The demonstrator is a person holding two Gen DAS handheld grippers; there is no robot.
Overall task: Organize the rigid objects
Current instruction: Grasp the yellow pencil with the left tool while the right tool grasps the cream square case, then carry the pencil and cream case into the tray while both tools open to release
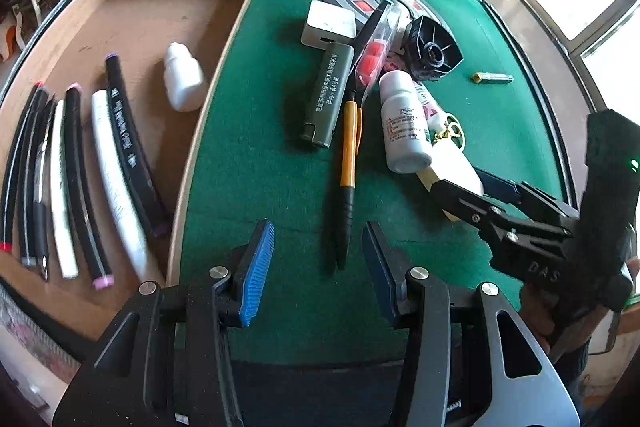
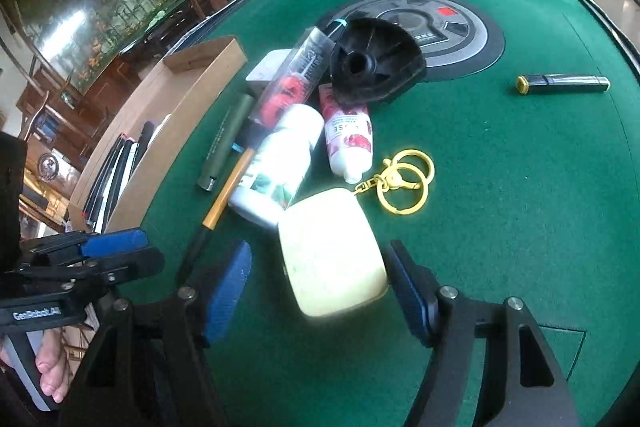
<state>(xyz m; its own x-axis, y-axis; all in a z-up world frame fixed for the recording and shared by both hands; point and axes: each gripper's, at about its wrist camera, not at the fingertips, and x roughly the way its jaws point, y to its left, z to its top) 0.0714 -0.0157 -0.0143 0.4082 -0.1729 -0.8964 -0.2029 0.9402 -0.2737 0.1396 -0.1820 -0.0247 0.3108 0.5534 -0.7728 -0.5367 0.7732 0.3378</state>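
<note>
Green felt is covering the round table (image 1: pixel 256 155), and a control panel (image 2: pixel 460 27) is sitting at its centre. Left of the panel, a shallow cardboard tray (image 1: pixel 224 67) is holding a row of pens and markers (image 1: pixel 80 179) lying side by side, with a small white bottle (image 1: pixel 183 77) lying beside them.

Between the tray and the panel, a pile of loose items is lying on the felt: an olive-green tube (image 1: pixel 326 95), an orange pen with a black grip (image 1: pixel 347 171), a white pill bottle (image 1: pixel 402 125), a rose-printed tube (image 2: pixel 350 137), a clear tube with red contents (image 2: pixel 294 83), a white box (image 1: pixel 330 23) and a black fan-shaped plastic part (image 2: pixel 374 69). A gold key ring (image 2: pixel 404 183) is lying just beside the rose-printed tube, and a dark stick with a gold end (image 2: pixel 562 83) is lying well apart from the pile, on the far side of the panel from the tray.

The left gripper (image 1: pixel 318 259) is hovering over bare felt near the pen's tip, its jaws standing wide with nothing between them. The right gripper (image 2: pixel 320 287) is straddling a pale yellow rounded block (image 2: pixel 332 259) at the pile's near edge; its jaws are standing apart, the pads not yet pressing on the block.
</note>
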